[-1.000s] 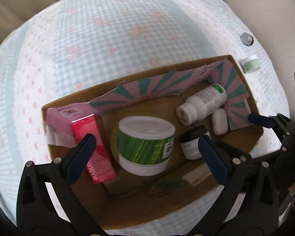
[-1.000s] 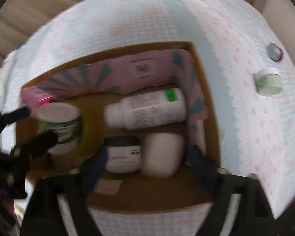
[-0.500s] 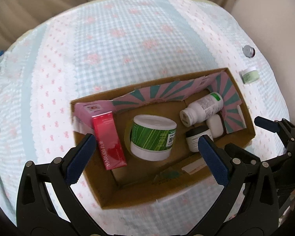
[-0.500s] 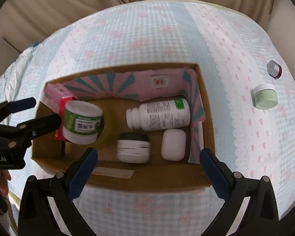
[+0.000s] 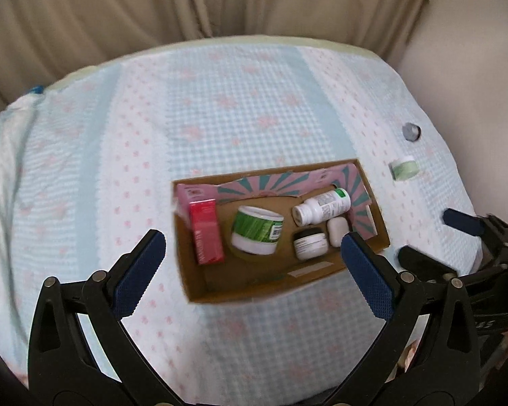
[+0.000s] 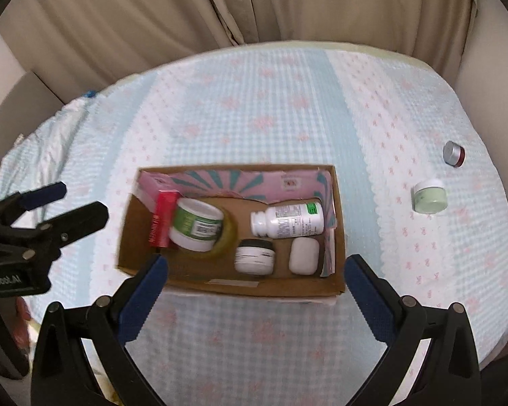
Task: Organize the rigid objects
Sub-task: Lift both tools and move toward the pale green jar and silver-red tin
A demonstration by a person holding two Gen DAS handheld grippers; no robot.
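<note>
A cardboard box (image 5: pixel 288 287) (image 6: pixel 254 289) lies on the patterned cloth. Inside it are a red carton (image 5: pixel 206 233) (image 6: pixel 161 223), a green-labelled white tub (image 5: pixel 257 233) (image 6: pixel 196 225), a white bottle on its side (image 5: pixel 321 206) (image 6: pixel 288 225), a small dark-lidded jar (image 5: pixel 310 245) (image 6: pixel 255 257) and a white case (image 5: pixel 337 231) (image 6: pixel 304 256). My left gripper (image 5: pixel 250 267) (image 6: pixel 64 203) hangs open above the box's near side, holding nothing. My right gripper (image 6: pixel 254 291) (image 5: pixel 433 238) is open and empty too, over the box's front wall.
On the cloth right of the box stand a pale green jar (image 5: pixel 404 168) (image 6: pixel 429 197) and a small silver-capped red pot (image 5: pixel 411 132) (image 6: pixel 453 154). Beige curtains (image 6: pixel 254 6) hang behind the table. A hand (image 6: pixel 17 324) shows at the left edge.
Both grippers have drawn back and up from the box, so it looks smaller and more cloth shows. The objects in the box have stayed where they were.
</note>
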